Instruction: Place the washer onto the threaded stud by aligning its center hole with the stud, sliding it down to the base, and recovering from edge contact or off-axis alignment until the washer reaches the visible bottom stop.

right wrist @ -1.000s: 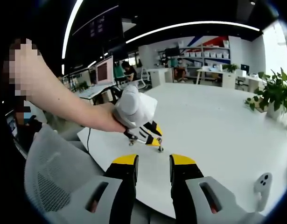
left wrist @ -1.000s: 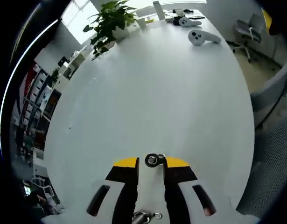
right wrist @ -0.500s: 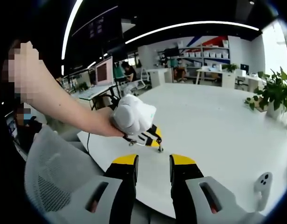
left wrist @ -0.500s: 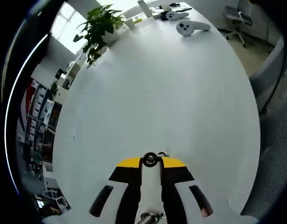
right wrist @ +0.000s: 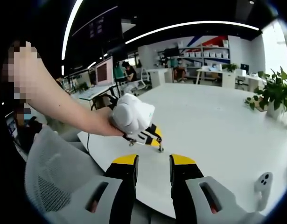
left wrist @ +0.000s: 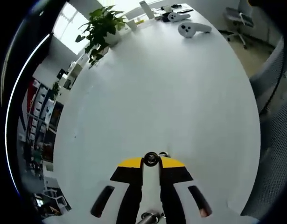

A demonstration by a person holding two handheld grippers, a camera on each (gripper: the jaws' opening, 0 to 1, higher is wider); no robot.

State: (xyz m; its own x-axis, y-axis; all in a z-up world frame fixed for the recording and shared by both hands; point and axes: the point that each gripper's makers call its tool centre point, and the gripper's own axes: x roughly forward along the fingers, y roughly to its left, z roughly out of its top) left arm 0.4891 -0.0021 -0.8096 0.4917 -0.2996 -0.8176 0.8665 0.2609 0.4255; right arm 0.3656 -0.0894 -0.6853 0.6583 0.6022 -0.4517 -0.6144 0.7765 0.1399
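White and bare across most of its top, the table [left wrist: 171,102] runs away from us toward a potted plant [left wrist: 100,25] and two white hand controllers [left wrist: 192,29] at the far end. In the left gripper view, we see the left gripper [left wrist: 151,164] clenched on one washer [left wrist: 151,158], held on edge between the yellow tips just above the table. A second small ring peeks out behind the washer, too cramped for us to tell what it is. Low between the jaws sits a metal stud [left wrist: 148,217], cut off by the bottom edge, so its base is hidden.

In the right gripper view, the right gripper [right wrist: 153,163] hangs over the table's near edge, its tips apart and grasping nothing. Beyond it a person's hand [right wrist: 110,123] holds the left gripper. A mesh chair back [right wrist: 45,172] sits at the left. We can read no writing anywhere.
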